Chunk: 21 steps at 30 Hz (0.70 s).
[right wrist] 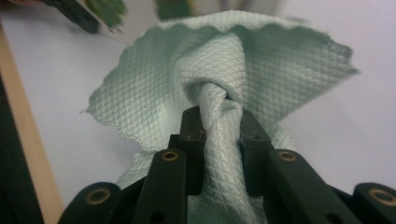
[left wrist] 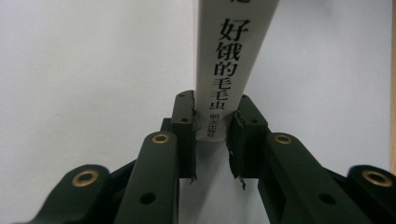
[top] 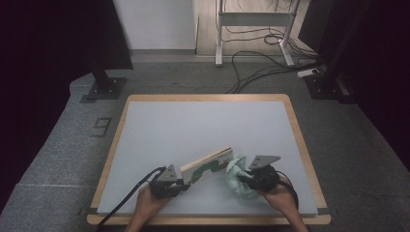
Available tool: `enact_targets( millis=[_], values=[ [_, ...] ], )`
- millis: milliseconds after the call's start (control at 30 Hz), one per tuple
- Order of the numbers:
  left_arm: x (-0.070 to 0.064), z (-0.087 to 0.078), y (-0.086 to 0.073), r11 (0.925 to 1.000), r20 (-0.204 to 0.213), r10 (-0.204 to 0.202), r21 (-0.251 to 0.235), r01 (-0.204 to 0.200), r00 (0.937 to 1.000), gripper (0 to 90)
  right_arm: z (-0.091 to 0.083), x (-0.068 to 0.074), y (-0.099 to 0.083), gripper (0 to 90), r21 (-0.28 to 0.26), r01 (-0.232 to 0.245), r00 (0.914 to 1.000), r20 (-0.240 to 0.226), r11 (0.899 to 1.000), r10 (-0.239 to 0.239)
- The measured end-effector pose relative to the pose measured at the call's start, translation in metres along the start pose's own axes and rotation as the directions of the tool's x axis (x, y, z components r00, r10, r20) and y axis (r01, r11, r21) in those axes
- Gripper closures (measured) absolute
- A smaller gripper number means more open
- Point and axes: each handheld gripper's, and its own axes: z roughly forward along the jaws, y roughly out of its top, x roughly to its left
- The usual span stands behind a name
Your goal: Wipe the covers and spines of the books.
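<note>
Table (top: pixel 145 125) grey-topped, wood-edged; far part bare. Beyond it on floor: cables (top: pixel 251 67), metal stand legs (top: pixel 220 48). Nothing between grippers and their things.

Left gripper (top: pixel 180 184) near front edge, jaws narrow, clamped on lower end of book (top: pixel 207 165); left gripper view: white spine with black Chinese characters (left wrist: pixel 226 70) between jaws. Book raised on edge, slanting up to right, green picture on cover.

Right gripper (top: pixel 245 178) pinched tight on bunched pale green cloth (top: pixel 238 180), diamond-textured (right wrist: pixel 243 70), edges flaring. Cloth touches book's far end.
</note>
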Motion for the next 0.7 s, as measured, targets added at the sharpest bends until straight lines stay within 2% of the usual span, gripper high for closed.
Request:
enact_targets(
  millis=[167,400,700],
  values=[
    [0.000,0.000,0.000,1.0000,0.001,-0.001,-0.001,0.001,1.0000,73.6,0.025,0.017,0.018,74.6,0.001,0.045,0.9975,-0.055,0.999,-0.045],
    [0.001,0.000,0.000,1.0000,0.004,-0.004,0.000,0.004,1.0000,73.7,0.054,0.041,0.038,74.7,0.004,0.108,0.9880,-0.112,0.994,-0.106],
    [0.001,0.000,0.000,0.9999,0.009,-0.013,-0.001,0.013,0.9999,73.7,0.080,0.059,0.052,74.3,-0.011,0.125,0.9809,-0.149,0.992,-0.125]
  ],
)
